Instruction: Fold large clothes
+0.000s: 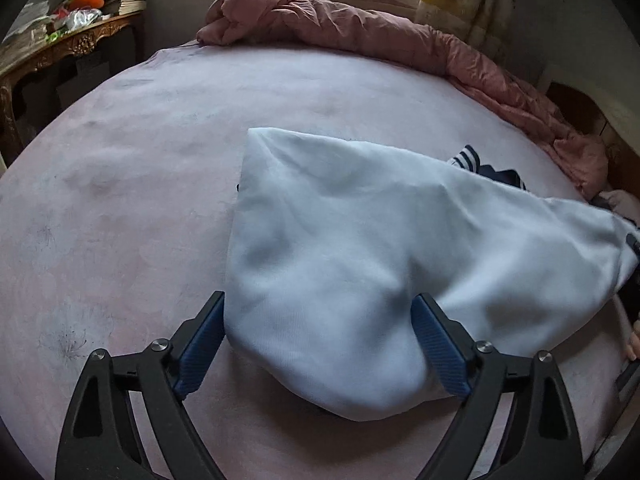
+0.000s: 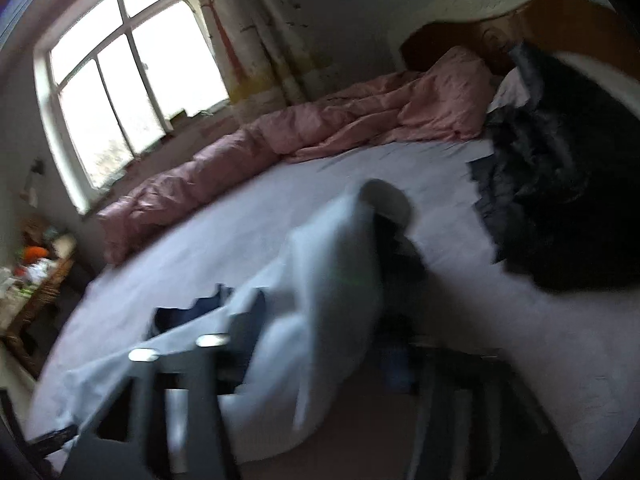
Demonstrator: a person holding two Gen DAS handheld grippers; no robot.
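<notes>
A large white garment (image 1: 360,248) with a navy striped collar (image 1: 470,162) lies on the pale pink bed sheet (image 1: 140,160). My left gripper (image 1: 320,344) is open, its blue-padded fingers (image 1: 204,340) standing either side of a bulging fold of the white cloth. In the right wrist view the picture is motion-blurred: the white garment (image 2: 320,300) hangs between the fingers of my right gripper (image 2: 320,364), with navy trim (image 2: 180,316) showing at the left. The blur hides whether the right jaws are closed on the cloth.
A rumpled pink duvet (image 1: 360,32) lies along the far side of the bed under a window (image 2: 132,80). A carved wooden side table (image 1: 60,48) with clutter stands at the left. A dark heap of clothes (image 2: 552,184) sits near the headboard (image 2: 520,20).
</notes>
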